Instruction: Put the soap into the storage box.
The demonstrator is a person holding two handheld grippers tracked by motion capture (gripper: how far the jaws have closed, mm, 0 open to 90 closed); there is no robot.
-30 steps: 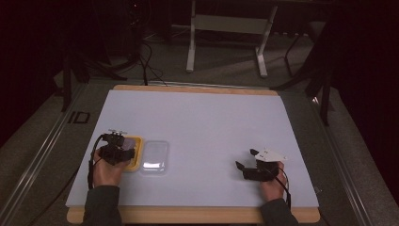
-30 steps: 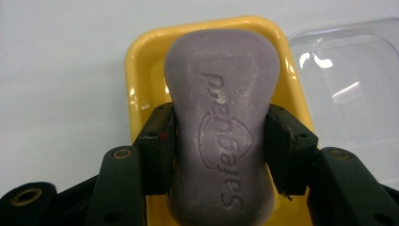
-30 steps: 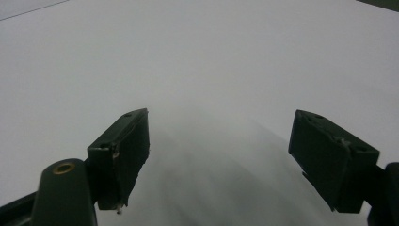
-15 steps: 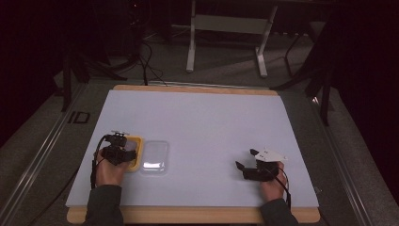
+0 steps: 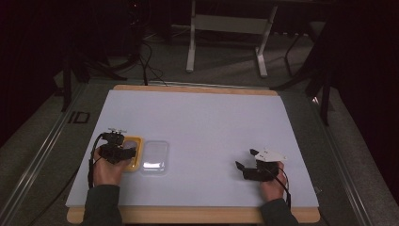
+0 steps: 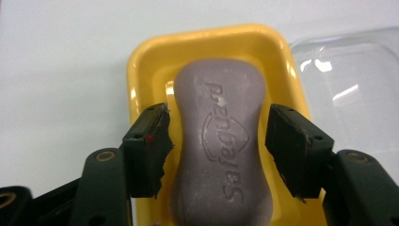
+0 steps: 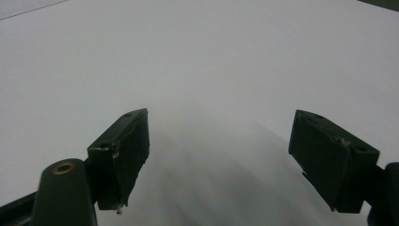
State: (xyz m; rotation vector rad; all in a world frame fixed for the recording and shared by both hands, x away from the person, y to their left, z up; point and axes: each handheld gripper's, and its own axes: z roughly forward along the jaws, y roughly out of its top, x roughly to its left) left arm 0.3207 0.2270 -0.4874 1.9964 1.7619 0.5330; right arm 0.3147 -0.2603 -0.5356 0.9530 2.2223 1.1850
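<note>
Little moved: left tool [image 6: 214, 141] stays open astride soap bar [image 6: 221, 155] in yellow dish [image 6: 141, 61], near end cropped, apparently untouched; right tool [image 7: 219, 155] open over counter [image 7: 197, 56].

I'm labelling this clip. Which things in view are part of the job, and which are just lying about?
Likely part of the job:
soap bar
yellow tray holding it
clear lid beside the tray
left gripper, open astride the soap

Lying about:
right gripper, open over bare white tabletop

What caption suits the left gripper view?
Open tool straddling a grey soap bar in its yellow dish.
</note>
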